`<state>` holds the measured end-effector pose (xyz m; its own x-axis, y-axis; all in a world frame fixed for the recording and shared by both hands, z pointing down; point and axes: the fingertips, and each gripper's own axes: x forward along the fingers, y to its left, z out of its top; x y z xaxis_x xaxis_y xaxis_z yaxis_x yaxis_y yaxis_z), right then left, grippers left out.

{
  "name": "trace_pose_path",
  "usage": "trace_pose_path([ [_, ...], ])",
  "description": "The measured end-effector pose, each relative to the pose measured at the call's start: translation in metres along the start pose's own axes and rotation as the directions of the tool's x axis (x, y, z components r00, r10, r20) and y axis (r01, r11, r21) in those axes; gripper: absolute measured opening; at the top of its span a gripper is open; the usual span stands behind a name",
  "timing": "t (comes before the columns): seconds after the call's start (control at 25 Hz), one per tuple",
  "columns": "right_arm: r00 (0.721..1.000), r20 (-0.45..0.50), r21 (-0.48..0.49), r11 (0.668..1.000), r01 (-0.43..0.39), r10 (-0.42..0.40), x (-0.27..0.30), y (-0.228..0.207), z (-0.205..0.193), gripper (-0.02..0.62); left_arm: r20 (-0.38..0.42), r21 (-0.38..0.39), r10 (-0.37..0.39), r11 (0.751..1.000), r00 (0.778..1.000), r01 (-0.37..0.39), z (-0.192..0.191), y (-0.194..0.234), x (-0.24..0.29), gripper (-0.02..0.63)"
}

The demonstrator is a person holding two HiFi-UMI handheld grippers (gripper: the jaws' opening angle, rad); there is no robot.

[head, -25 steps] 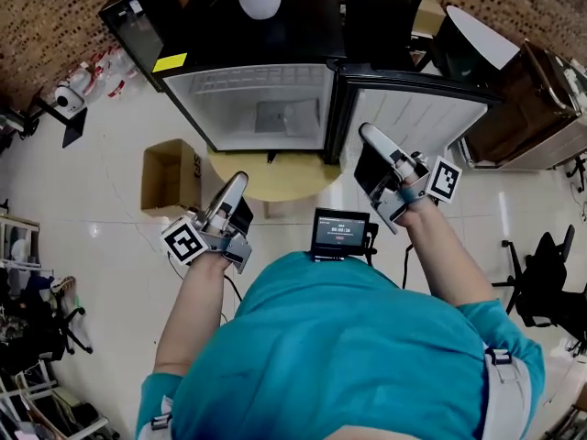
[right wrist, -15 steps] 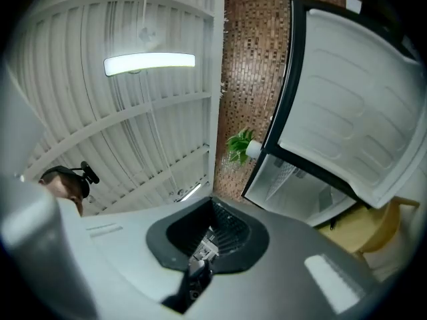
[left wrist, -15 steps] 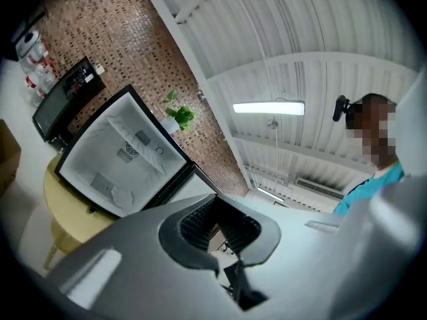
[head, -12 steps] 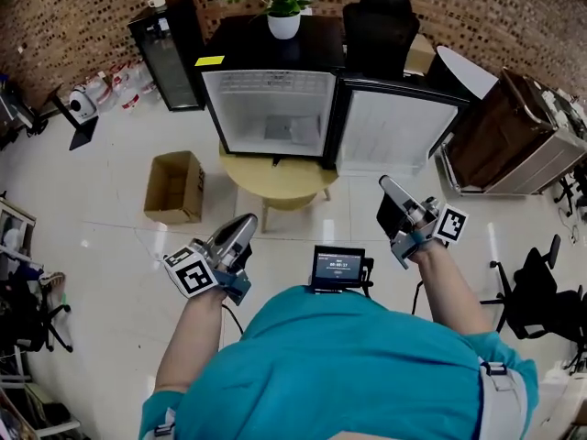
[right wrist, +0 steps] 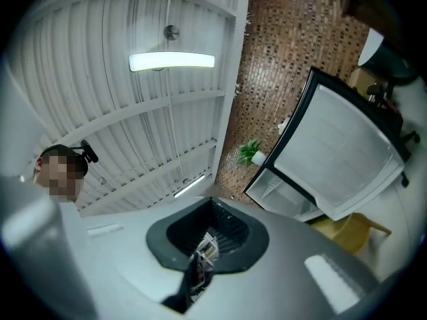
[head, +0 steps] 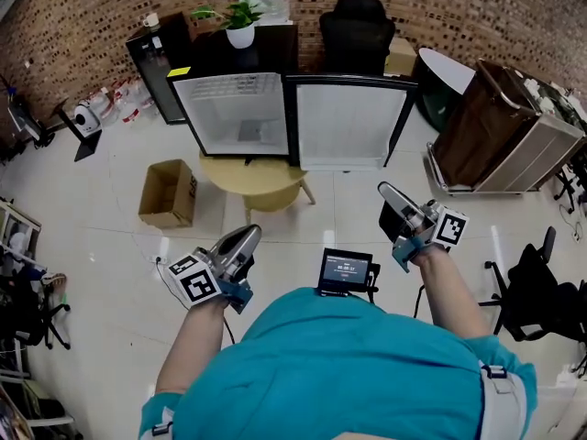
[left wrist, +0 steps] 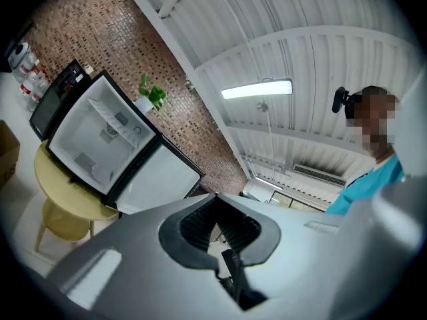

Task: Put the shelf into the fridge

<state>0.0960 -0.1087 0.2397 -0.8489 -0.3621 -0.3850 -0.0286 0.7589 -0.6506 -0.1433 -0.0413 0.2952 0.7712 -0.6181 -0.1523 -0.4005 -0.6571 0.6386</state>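
Observation:
A small black fridge (head: 240, 110) stands open on a low round yellow table (head: 252, 178) at the far side of the room. Its door (head: 347, 123) is swung out to the right. The white inside shows a grey patch low at the back; I cannot tell whether that is the shelf, and no shelf shows elsewhere. My left gripper (head: 248, 235) is shut and empty, well short of the table. My right gripper (head: 385, 191) is shut too, holding nothing, below the door. In the gripper views both grippers, left (left wrist: 213, 202) and right (right wrist: 212, 202), point upward, with the fridge (left wrist: 93, 145) (right wrist: 287, 192) off to the side.
A cardboard box (head: 168, 193) lies on the floor left of the table. A potted plant (head: 240, 33) stands on the fridge, a black cabinet (head: 156, 58) to its left, a black chair (head: 356, 27) behind. A brown cabinet (head: 500, 126) and an office chair (head: 543, 287) stand at the right.
The fridge now looks farther away and further left. Both grippers have dropped back from it toward the body. The door now faces me more squarely.

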Motion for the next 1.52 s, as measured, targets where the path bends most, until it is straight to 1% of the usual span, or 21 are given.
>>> trace_pose_path([
  [0.16,0.999,-0.052,-0.027,1.000,-0.010,0.008,-0.088,0.002,0.013,0.000,0.048,-0.031,-0.012,0.999,0.999,0.013,-0.074,-0.035,0.056,0.003],
  [0.24,0.997,-0.080,-0.042,0.999,-0.010,0.007,-0.125,0.005,0.022,0.000,0.054,-0.053,-0.023,0.998,0.998,0.026,-0.105,-0.054,0.084,0.003],
  [0.32,0.996,-0.087,-0.040,0.999,0.001,-0.005,-0.154,0.008,0.034,0.001,0.032,-0.055,-0.029,0.998,0.999,0.031,-0.128,-0.077,0.110,0.003],
  [0.48,0.997,-0.079,-0.037,0.999,-0.005,0.002,-0.195,0.022,0.045,0.002,-0.022,-0.004,-0.038,0.999,0.999,0.038,-0.156,-0.119,0.136,0.003],
  [0.56,0.997,-0.076,-0.046,0.999,-0.007,0.003,-0.209,0.036,0.043,0.001,-0.030,0.011,-0.040,0.999,0.999,0.041,-0.163,-0.136,0.136,0.003],
  [0.64,0.997,-0.078,-0.057,0.998,-0.002,-0.003,-0.220,0.060,0.040,0.002,-0.030,0.022,-0.047,0.999,0.998,0.048,-0.166,-0.158,0.130,0.003],
  [0.76,0.995,-0.085,-0.060,0.997,0.040,-0.045,-0.240,0.096,0.024,0.002,-0.036,0.065,-0.061,0.996,0.998,0.063,-0.170,-0.193,0.114,0.003],
  [0.88,0.992,-0.110,-0.148,0.988,0.052,-0.069,-0.249,0.138,0.003,0.002,-0.044,0.092,-0.079,0.992,0.996,0.082,-0.183,-0.220,0.086,0.003],
  [0.92,0.990,-0.110,-0.154,0.986,0.069,-0.086,-0.255,0.148,-0.006,0.002,-0.047,0.097,-0.083,0.991,0.995,0.087,-0.188,-0.227,0.075,0.003],
  [1.08,0.978,-0.096,-0.121,0.978,0.172,-0.184,-0.286,0.172,-0.041,0.002,-0.062,0.143,-0.081,0.986,0.995,0.089,-0.200,-0.252,0.044,0.003],
  [1.16,0.967,-0.102,-0.146,0.965,0.216,-0.232,-0.301,0.183,-0.046,0.002,-0.077,0.161,-0.062,0.984,0.995,0.074,-0.206,-0.260,0.041,0.003],
  [1.24,0.957,-0.113,-0.200,0.950,0.241,-0.266,-0.322,0.198,-0.045,0.002,-0.121,0.225,-0.046,0.972,0.992,0.072,-0.224,-0.277,0.044,0.003],
  [1.32,0.947,-0.120,-0.247,0.933,0.261,-0.297,-0.353,0.211,-0.040,0.002,-0.173,0.303,-0.017,0.950,0.985,0.069,-0.250,-0.299,0.052,0.003],
  [1.4,0.941,-0.129,-0.281,0.921,0.268,-0.313,-0.384,0.219,-0.035,0.002,-0.206,0.368,0.016,0.928,0.978,0.063,-0.274,-0.319,0.062,0.003],
  [1.44,0.940,-0.134,-0.294,0.918,0.265,-0.314,-0.399,0.222,-0.032,0.002,-0.211,0.388,0.027,0.920,0.977,0.058,-0.284,-0.328,0.068,0.003],
  [1.52,0.939,-0.141,-0.308,0.916,0.258,-0.313,-0.429,0.226,-0.024,0.002,-0.203,0.398,0.041,0.916,0.978,0.044,-0.302,-0.344,0.083,0.003],
])
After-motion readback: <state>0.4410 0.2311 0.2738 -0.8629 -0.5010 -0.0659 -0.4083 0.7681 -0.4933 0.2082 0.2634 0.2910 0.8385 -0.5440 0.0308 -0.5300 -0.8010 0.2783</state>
